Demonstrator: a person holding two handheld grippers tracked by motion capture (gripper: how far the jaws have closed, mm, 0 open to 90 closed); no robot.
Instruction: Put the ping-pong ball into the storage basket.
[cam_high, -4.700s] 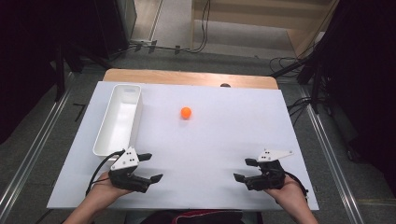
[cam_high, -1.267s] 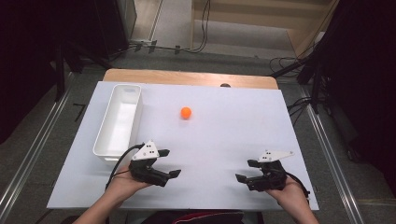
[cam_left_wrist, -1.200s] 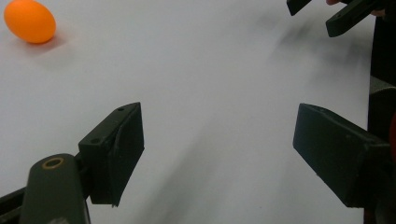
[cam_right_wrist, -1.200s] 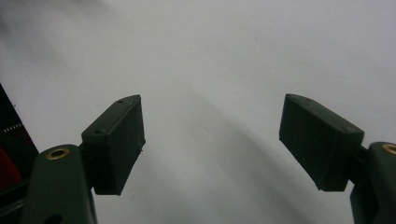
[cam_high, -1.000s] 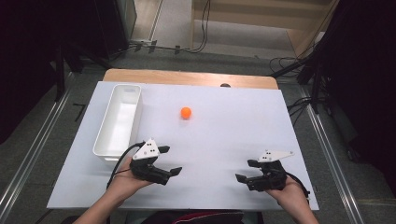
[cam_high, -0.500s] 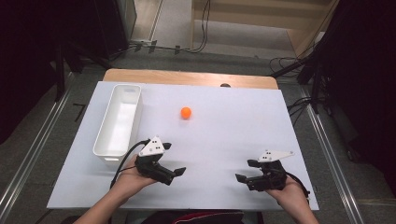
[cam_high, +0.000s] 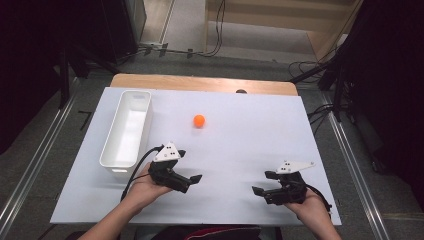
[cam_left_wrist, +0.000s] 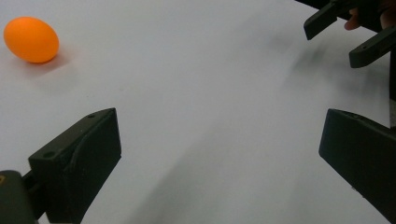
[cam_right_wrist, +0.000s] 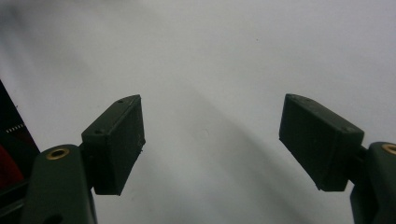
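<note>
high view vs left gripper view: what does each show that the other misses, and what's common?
High view alone: the white bin at the table's left, the person's right hand and left hand, the wooden board edge behind the table, the floor cables.

Left gripper view alone: its own two black jaws close up, standing wide apart with nothing between them; they have just been opening.

Both: the orange ball lying free on the white table, the left gripper, and the right gripper, jaws apart.
</note>
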